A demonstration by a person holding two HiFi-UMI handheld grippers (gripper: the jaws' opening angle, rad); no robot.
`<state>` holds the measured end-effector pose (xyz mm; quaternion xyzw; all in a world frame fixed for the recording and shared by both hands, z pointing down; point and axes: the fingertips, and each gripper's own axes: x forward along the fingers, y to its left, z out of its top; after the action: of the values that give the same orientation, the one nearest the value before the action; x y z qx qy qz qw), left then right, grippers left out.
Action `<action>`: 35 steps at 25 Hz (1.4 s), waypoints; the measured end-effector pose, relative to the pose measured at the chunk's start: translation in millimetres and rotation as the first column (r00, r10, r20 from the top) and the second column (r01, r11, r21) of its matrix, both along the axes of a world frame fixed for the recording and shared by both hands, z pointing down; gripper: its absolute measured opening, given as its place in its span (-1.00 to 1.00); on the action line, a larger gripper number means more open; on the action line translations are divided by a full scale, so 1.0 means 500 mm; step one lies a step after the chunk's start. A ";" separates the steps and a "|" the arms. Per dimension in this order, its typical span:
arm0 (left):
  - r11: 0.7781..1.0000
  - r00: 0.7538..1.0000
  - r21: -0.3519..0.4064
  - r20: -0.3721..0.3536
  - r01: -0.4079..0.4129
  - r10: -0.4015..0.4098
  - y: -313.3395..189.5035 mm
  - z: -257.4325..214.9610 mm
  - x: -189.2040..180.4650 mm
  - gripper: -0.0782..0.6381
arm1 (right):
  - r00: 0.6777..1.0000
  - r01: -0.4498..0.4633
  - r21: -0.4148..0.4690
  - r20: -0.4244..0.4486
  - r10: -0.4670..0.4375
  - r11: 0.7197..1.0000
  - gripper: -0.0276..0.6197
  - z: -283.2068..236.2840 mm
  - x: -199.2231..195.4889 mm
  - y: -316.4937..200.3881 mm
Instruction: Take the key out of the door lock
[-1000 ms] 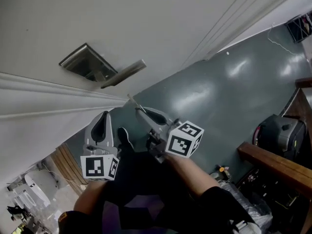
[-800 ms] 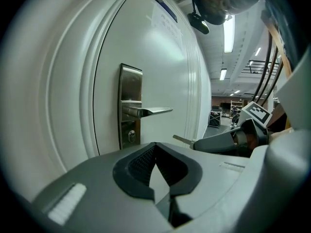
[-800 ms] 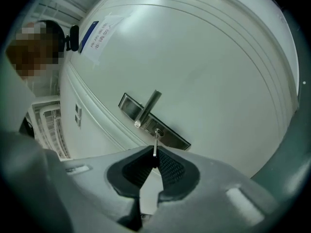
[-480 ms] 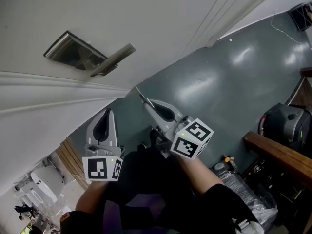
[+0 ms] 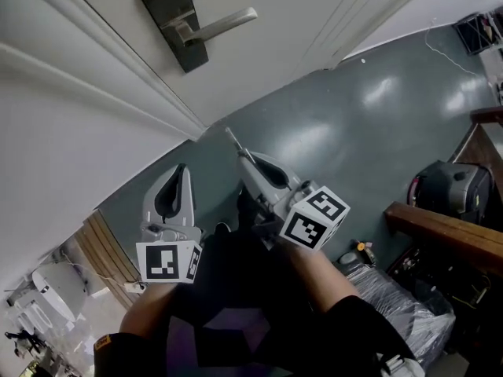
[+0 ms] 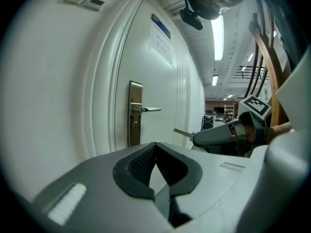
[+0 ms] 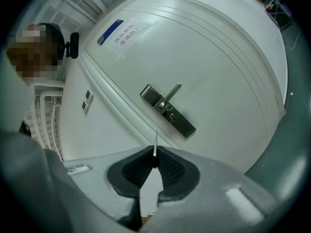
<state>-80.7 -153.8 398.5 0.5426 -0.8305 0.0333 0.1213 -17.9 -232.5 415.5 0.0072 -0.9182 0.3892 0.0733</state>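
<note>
The key [image 5: 234, 141] is out of the lock; its thin metal blade sticks out from my right gripper [image 5: 245, 160], which is shut on it. In the right gripper view the key [image 7: 155, 142] points up toward the dark lock plate [image 7: 167, 109] with its lever handle [image 7: 172, 94], well apart from it. The lock plate [image 5: 174, 20] sits high on the white door [image 5: 314, 6] in the head view. My left gripper [image 5: 181, 171] hangs beside the right one, shut with nothing between its pads. From the left gripper view, the key [image 6: 183, 132] and lock plate [image 6: 134, 113] both show.
The door frame [image 5: 118, 77] runs diagonally above the grippers. On the grey floor [image 5: 354, 132] at right stand a black bag [image 5: 448, 203], a wooden rail [image 5: 440, 238] and a plastic-wrapped bundle [image 5: 393, 312]. A paper sign [image 7: 122, 30] is on the door.
In the head view the lock plate has swung up and to the right, and both grippers stand farther from it. The right gripper still holds the key; the left stays shut.
</note>
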 end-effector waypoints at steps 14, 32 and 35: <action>0.994 0.995 0.049 -0.012 -0.100 0.101 0.273 -0.016 0.207 -0.73 | 0.987 -0.157 0.037 -0.028 0.158 0.987 -0.87 -0.043 0.242 0.265; 0.990 0.990 0.044 -0.022 -0.136 0.137 0.303 -0.021 0.586 -0.73 | 0.983 -0.176 0.067 -0.030 0.178 0.982 -0.87 -0.044 0.638 0.319; 0.988 0.989 0.044 -0.029 -0.146 0.147 0.304 -0.016 0.658 -0.73 | 0.983 -0.179 0.054 -0.028 0.181 0.982 -0.87 -0.039 0.706 0.327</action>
<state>248.2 -1.6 390.3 0.6051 -0.7868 0.0160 0.1203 335.2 -69.1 396.1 0.0984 -0.9222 0.3704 0.0528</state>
